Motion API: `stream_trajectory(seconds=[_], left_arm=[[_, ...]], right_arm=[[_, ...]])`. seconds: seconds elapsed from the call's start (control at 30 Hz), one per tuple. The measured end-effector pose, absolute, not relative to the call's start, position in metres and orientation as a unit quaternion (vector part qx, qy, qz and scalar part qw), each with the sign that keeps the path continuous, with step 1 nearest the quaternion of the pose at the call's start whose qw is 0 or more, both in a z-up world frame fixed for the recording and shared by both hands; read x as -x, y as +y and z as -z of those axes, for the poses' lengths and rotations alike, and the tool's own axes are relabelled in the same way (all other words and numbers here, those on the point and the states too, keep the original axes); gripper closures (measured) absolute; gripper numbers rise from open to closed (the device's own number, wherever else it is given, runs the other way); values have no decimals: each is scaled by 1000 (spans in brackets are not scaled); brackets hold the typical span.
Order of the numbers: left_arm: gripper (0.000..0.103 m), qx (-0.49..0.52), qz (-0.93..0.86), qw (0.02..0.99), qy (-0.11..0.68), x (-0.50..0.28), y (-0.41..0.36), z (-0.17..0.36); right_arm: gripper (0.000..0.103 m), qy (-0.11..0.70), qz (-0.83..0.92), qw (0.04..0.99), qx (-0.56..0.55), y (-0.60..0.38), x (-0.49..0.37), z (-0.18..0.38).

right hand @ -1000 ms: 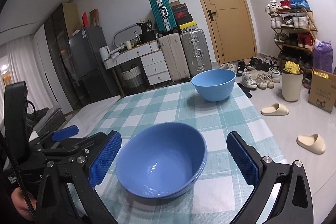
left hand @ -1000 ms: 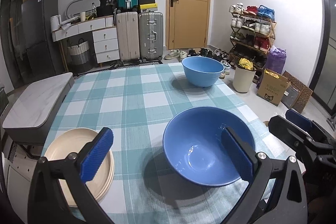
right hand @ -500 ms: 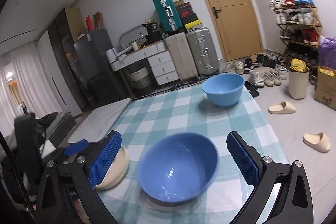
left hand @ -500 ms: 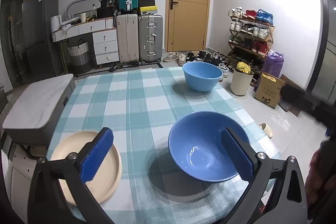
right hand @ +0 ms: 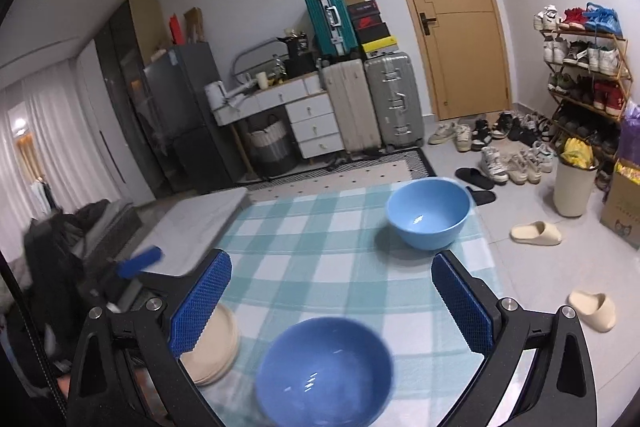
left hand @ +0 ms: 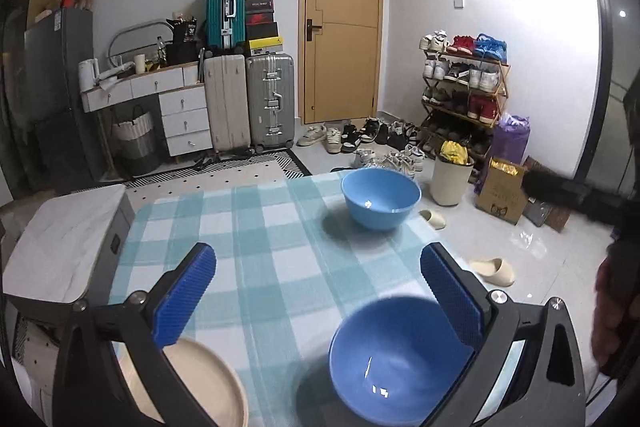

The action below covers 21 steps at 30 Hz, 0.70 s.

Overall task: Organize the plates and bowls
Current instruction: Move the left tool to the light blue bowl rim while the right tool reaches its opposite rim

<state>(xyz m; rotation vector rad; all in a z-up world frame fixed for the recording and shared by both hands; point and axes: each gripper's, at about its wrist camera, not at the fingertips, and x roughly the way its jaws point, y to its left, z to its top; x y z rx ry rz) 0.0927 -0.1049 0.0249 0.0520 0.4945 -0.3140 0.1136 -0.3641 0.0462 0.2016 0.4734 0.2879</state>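
A dark blue bowl (left hand: 396,359) (right hand: 324,371) sits near the front edge of the checked tablecloth (left hand: 272,251) (right hand: 320,267). A lighter blue bowl (left hand: 380,197) (right hand: 428,213) stands at the far right corner. Cream plates (left hand: 204,387) (right hand: 212,347) lie stacked at the front left. My left gripper (left hand: 320,299) hangs open well above the table, nothing between its fingers. My right gripper (right hand: 332,303) is likewise open and empty, raised over the dark blue bowl. The left gripper's blue pad (right hand: 140,261) shows at the left of the right wrist view.
A grey marble-topped side unit (left hand: 60,247) adjoins the table's left edge. Beyond the table are suitcases (left hand: 248,103), a white drawer desk (left hand: 160,107), a shoe rack (left hand: 464,87), a bin (left hand: 450,179) and slippers (right hand: 536,233) on the floor. A person's hand (left hand: 612,303) is at the right edge.
Both grippers have risen and drawn back from the dark blue bowl, so the table looks smaller and lower. Both stay open and empty; bowls and plates have not moved.
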Motion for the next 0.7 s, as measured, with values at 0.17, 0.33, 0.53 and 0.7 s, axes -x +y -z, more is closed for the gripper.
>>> stream_trajectory(seconds=[0.17,0.33,0.53,0.7], left_arm=[[0,-35,164,950,263,-131,-121,-25],[0,-51,182,936,297,-169,-141,-14],[0,-40,219,911,346,-215,-156,-6],[0,-71,223,884,405,-272,-181,14]], right_arm=[[1,268,-138,946,-117,-383,-161,-39],[1,298,-136,938,-111,-399,-206,-28],[1,306,-133,935,-116,-424,-247,-18],[1,316,-123,932,-130,-442,-279,-7]])
